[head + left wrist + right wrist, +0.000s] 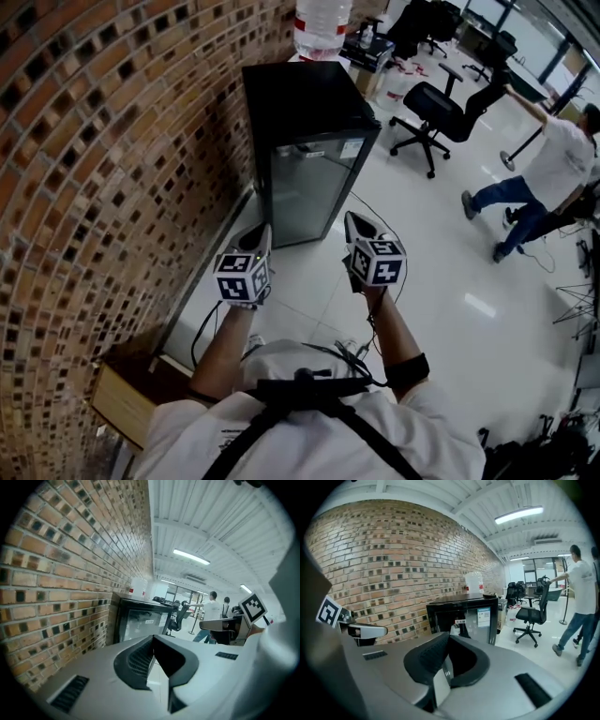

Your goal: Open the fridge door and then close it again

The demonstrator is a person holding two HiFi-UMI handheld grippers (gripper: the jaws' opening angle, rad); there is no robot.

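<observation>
**Well short of the fridge, both grippers closed and empty**

Seen from the head view, the fridge stands at twelve o'clock from the two grippers, set beside the brick wall with its door shut; a water bottle sits on its top. The left gripper and the right gripper are held side by side, well apart from the door; each has its jaws drawn together with nothing between them, as both gripper views show.

The step in hand looks like the approach; to do it well, one gripper's jaws should part before they reach the door's free edge, then close on that edge or its handle; which side carries the hinge I cannot tell, so that wants checking on the way in. The pull should follow the door's arc, not run straight back; the idle gripper should stay clear of the swing; a steady draw should spare the bottle above.

The fridge stands upright, long axis vertical; its glass front faces about six o'clock, toward the person.
</observation>
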